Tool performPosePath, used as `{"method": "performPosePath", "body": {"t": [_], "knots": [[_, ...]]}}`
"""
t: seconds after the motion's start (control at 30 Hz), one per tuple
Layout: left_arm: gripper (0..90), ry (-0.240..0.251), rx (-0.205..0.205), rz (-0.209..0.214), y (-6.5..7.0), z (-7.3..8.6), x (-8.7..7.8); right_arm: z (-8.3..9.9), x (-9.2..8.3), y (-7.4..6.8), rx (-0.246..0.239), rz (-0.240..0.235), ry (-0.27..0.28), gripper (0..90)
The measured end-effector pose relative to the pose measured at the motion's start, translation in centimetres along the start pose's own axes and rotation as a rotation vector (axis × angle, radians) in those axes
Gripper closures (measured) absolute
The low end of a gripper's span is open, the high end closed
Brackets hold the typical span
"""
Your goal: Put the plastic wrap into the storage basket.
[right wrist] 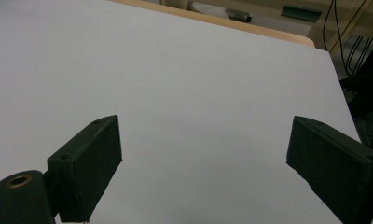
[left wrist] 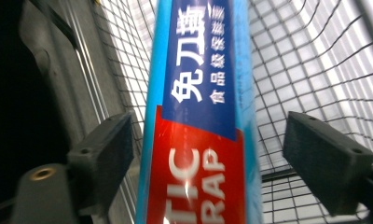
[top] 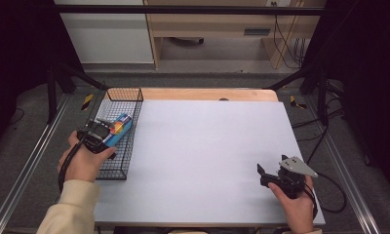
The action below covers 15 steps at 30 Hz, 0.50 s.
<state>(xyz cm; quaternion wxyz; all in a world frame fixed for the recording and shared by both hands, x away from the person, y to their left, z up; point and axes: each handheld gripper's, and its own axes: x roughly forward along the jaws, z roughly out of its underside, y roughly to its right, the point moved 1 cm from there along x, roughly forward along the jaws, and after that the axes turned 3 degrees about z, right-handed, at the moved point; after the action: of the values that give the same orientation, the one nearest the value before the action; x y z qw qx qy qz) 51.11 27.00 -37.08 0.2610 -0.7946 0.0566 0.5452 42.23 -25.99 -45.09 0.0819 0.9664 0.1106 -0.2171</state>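
In the high view, nearest to the camera are the person's two forearms, which enter from the bottom edge. The left hand [top: 86,163] carries the left gripper [top: 105,127] over the black wire basket [top: 116,168], which stands at about 9 o'clock on the white table [top: 207,156]. A blue and red box of plastic wrap [top: 119,127] lies in the basket, just at the tip of this gripper. The basket sits at the table's left edge, so I judge it is the place where the box must be put, and the hand is low over it to set the box down gently. The right gripper [top: 262,171] rests at about 4 o'clock on the bare table, well apart from the basket; it seems only to wait.

In the left gripper view, the plastic wrap box [left wrist: 198,116] runs from 6 o'clock up to 12 o'clock between the two black jaws. The jaws stand apart. The right pad [left wrist: 322,158] is clearly away from the box; the left pad [left wrist: 105,149] is very near to it, with a thin gap. So the box is released, not squeezed, and the basket mesh [left wrist: 315,70] is behind it.

In the right gripper view, the jaws are wide apart with nothing between them, only the white table surface [right wrist: 198,93].
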Motion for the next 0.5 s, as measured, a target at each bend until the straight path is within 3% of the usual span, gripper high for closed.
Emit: {"method": "performPosePath", "body": {"t": [0.03,0.07,0.1,0.13,0.17,0.3,0.33,0.5], "knots": [[13.0,0.031,0.001,-0.002,0.1,0.1,-0.5,0.0,0.0,0.0,-0.001,0.000,-0.001,10.4],[10.8,0.095,0.009,0.006,0.5,0.1,-1.5,0.0,0.0,-0.1,-0.004,0.001,0.002,10.4],[9.8,0.095,0.009,0.006,0.5,0.1,-1.5,0.0,0.0,-0.1,-0.004,0.001,0.002,10.4],[9.0,0.164,0.012,0.022,1.2,0.2,-2.4,0.0,0.0,-0.1,-0.008,0.003,-0.002,10.4],[7.8,0.164,0.012,0.022,1.2,0.2,-2.4,0.0,0.0,-0.1,-0.008,0.003,-0.002,10.4],[7.0,0.256,0.050,0.050,3.0,0.0,-3.8,0.0,0.0,0.0,-0.010,0.007,-0.002,9.7],[6.7,0.291,0.063,0.080,3.9,-0.1,-4.2,0.0,0.0,0.0,-0.009,0.009,0.000,9.4],[6.5,0.343,0.101,0.085,4.9,-0.4,-4.9,0.0,0.0,-0.1,-0.012,0.013,-0.003,8.1]]}}
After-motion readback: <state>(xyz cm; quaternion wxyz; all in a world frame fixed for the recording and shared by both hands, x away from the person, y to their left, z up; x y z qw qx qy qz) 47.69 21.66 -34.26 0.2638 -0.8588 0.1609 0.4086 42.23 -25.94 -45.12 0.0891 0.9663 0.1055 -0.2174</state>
